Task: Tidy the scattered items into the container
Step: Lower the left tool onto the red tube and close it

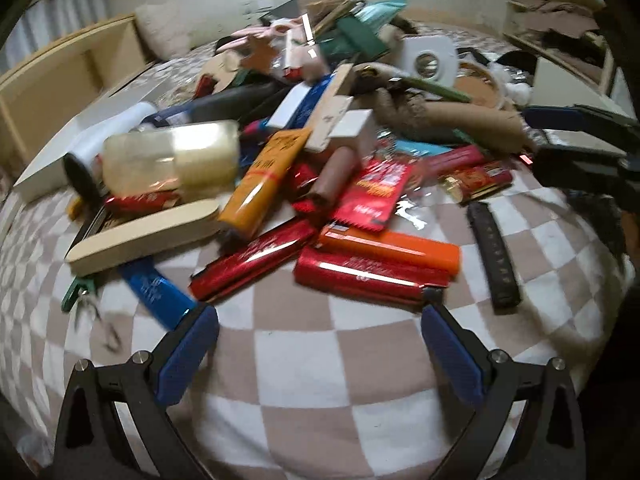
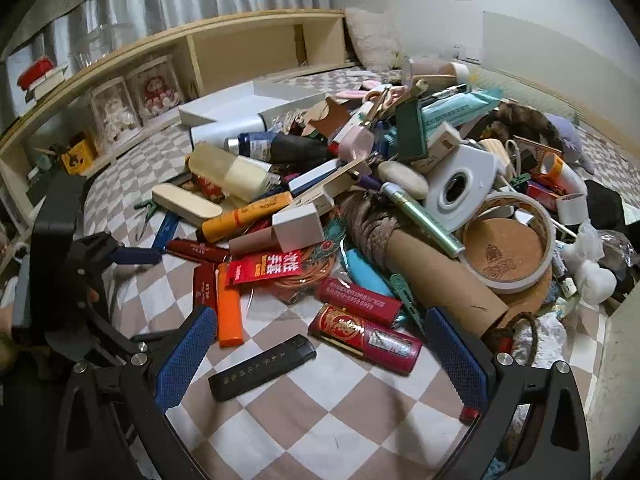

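Across a bed with a checked cover [image 2: 320, 420] lies a heap of small items: an orange lighter [image 2: 230, 312], red lighters [image 1: 368, 276], a black lighter [image 2: 262, 366], a cardboard tube [image 2: 436, 280], a tape roll [image 2: 506, 248], a cork coaster [image 2: 502, 254] inside that roll, a white disc [image 2: 460, 188], an orange tube [image 1: 264, 176], a clear jar [image 1: 172, 158] and a cream case [image 1: 144, 232].

At the far side of the heap, by the wooden headboard shelf [image 2: 240, 40], sits a white box [image 2: 236, 102]; whether it is the container cannot be told.

The left gripper [image 1: 318, 348] hangs low over bare cover, its blue-padded fingers [image 1: 188, 356] spread wide and holding nothing, just short of the red lighters.

The right gripper [image 2: 320, 354] also has its fingers [image 2: 182, 360] wide apart and empty. The black lighter lies between them, nearer the left finger, not touched. The right finger sits beside the end of the cardboard tube.

The left-wrist view is blurred.
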The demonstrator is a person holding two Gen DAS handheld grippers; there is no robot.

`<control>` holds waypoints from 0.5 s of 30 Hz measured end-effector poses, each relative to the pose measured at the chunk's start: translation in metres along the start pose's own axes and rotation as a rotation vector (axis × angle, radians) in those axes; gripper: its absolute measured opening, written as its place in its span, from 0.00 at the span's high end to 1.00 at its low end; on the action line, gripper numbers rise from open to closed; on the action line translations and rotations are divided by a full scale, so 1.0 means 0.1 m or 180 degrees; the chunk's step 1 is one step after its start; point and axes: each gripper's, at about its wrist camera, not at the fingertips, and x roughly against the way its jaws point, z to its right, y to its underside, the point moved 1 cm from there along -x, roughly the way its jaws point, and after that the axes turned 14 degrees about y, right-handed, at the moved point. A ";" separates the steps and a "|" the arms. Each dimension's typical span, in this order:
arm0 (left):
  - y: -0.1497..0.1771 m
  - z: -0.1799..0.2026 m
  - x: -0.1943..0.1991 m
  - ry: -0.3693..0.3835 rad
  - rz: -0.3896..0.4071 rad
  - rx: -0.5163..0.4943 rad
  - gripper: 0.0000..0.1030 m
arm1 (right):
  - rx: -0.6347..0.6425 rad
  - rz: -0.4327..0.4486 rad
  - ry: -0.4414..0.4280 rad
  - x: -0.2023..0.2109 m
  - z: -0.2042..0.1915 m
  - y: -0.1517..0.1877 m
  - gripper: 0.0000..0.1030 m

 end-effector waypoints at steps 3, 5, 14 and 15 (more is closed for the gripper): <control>-0.02 -0.04 0.04 0.0339 -0.0024 0.0060 0.00 | -0.0138 0.0047 -0.0012 0.04 0.08 -0.01 0.00; -0.04 -0.08 0.01 0.0544 -0.0086 0.0134 0.00 | -0.0221 0.0059 -0.0019 0.05 0.13 -0.02 0.00; -0.17 -0.06 -0.18 0.0645 -0.0250 -0.0110 0.01 | -0.0274 0.0230 -0.0030 0.15 0.15 -0.03 0.00; -0.16 -0.03 -0.20 0.0618 -0.0271 -0.0192 0.01 | -0.0268 0.0228 -0.0030 0.15 0.15 -0.03 0.00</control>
